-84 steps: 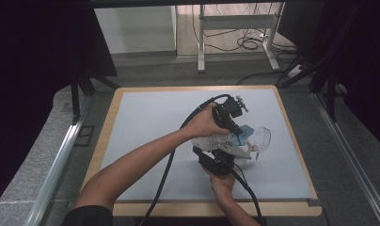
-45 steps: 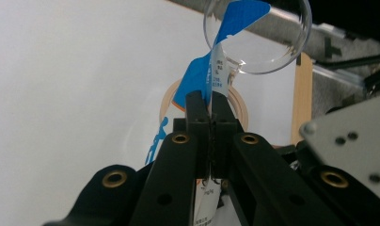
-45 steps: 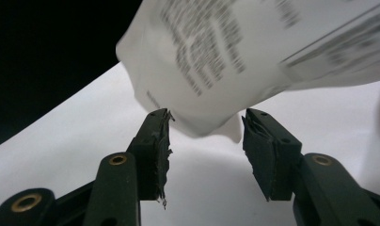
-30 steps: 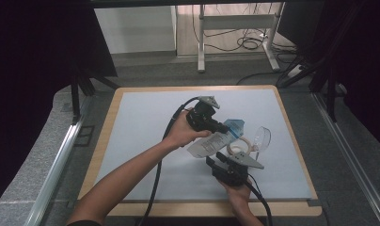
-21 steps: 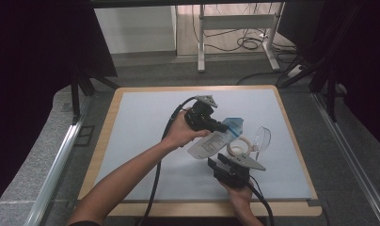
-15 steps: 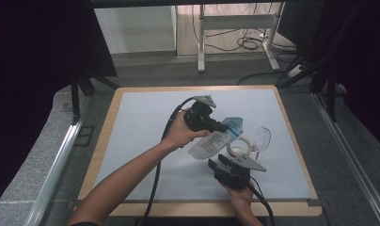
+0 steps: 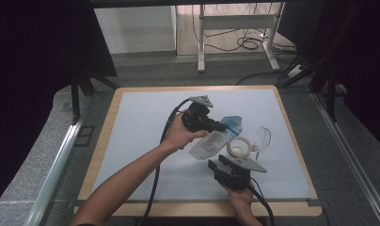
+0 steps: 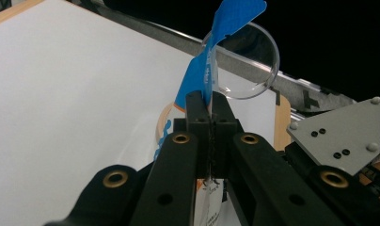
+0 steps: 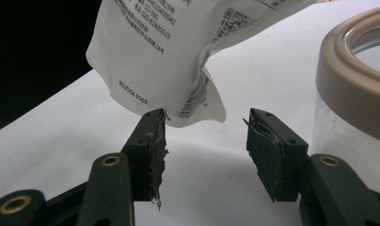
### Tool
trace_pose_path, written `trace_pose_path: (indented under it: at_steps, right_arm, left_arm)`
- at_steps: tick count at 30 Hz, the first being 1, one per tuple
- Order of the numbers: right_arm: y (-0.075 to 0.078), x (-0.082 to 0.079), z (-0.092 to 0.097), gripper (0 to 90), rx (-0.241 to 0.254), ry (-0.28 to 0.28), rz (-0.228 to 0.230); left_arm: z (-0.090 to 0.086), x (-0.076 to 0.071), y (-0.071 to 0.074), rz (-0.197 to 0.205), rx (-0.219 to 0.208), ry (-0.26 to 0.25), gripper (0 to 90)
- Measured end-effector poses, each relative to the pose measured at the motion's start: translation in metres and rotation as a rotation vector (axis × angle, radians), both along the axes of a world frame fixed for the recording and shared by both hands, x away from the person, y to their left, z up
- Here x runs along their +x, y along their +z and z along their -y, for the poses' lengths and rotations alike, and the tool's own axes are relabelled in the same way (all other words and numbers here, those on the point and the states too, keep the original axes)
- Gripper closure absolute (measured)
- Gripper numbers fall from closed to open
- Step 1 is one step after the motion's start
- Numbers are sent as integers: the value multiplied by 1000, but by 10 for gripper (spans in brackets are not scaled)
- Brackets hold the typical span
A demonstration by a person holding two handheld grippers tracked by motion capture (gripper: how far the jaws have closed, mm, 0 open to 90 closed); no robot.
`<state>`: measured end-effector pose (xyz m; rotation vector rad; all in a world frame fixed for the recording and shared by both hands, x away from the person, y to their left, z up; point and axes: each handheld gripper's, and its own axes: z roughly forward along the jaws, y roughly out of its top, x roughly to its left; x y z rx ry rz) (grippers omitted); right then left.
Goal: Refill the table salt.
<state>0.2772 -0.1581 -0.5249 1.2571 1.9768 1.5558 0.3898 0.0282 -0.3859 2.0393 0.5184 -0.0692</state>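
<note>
Nearest the bench's (image 7: 131, 141) near edge, toward its right corner, my right tool (image 9: 204, 141) rests low in the hand, its jaws standing apart with nothing pressed between them; they have just been opening a little further. In the right gripper view the white bottom corner of the pouch (image 9: 178, 52) hangs just above and between those jaws, close to the left pad but not gripped.

Farther in, near the middle of the bench, my left tool (image 8: 208, 106) has its jaws together, clamped on the pouch's blue top edge. In the high view the pouch (image 7: 215, 140) slants from the left tool (image 7: 222, 126) down toward the right tool (image 7: 216, 162), its lower end lying toward the bench.

Just right of the pouch stands a clear jar with a beige rim (image 7: 239, 147), near the right tool. Beyond it, toward the right edge, a clear round lid (image 7: 261, 137) stands tilted beside the jar; whether the two touch I cannot tell.
</note>
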Motion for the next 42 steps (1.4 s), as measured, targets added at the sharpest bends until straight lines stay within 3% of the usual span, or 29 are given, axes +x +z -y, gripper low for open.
trace_pose_path:
  at_steps: [6, 17, 24, 29, 34, 42]
  right_arm:
    - [-2, -2, 4, 452, -16, -3, 5]
    - [-5, -3, 12, 446, -27, 0, -2]
    - [-4, -3, 15, 445, -26, 10, 5]
    - [-4, -3, 16, 445, -23, 19, -2]
    - [-5, -3, 16, 442, -29, 26, -3]
    - [-6, -3, 17, 441, -32, 32, -6]
  left_arm:
    - [-12, -2, -3, -2, -29, 16, 900]
    - [-45, -3, -13, -10, -93, 89, 900]
    - [-78, -2, -22, 6, -128, 177, 900]
    - [-106, 0, -35, 6, -145, 257, 900]
    - [-131, 3, -46, 31, -175, 334, 900]
    - [-159, 11, -55, 57, -209, 426, 900]
